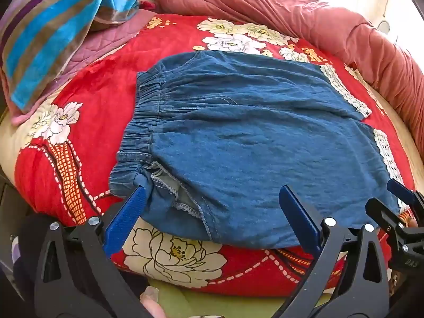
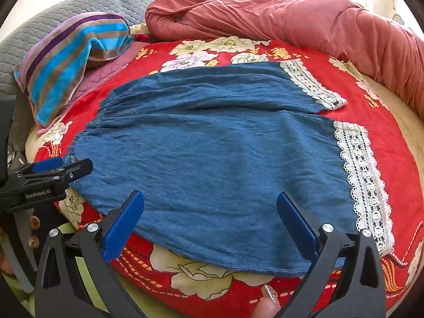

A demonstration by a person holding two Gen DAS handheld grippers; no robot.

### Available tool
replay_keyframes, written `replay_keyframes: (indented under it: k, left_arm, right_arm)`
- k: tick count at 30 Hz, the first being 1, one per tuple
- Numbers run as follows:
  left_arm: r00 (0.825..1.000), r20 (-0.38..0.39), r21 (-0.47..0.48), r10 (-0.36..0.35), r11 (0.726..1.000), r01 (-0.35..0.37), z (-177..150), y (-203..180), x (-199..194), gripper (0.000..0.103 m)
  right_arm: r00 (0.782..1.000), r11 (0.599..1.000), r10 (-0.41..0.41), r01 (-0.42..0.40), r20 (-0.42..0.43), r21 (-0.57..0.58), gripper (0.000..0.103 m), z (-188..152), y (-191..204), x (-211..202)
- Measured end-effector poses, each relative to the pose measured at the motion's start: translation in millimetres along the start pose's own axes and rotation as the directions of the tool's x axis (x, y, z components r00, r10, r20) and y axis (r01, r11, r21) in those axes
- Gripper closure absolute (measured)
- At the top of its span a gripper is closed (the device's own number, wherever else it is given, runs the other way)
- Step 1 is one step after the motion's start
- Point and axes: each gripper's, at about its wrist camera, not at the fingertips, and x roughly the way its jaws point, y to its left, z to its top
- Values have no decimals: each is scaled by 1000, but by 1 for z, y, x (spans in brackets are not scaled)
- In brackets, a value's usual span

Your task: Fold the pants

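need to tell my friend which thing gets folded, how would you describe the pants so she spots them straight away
Look at the red floral blanket that covers the bed, in front of the long rolled pink quilt. Spread flat in its middle are the blue denim pants. Unlike the striped towel on the left, they are plain blue, with a gathered elastic waistband and white lace cuffs.
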Motion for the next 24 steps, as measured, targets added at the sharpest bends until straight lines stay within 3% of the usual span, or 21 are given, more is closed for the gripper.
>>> replay_keyframes:
  k: [24]
  left_arm:
    - [1000,5,0,-5,1000,5,-2,-4,-7,9]
  right_arm:
    - [1000,1000,-9,9,1,-18,4,1,4,-2]
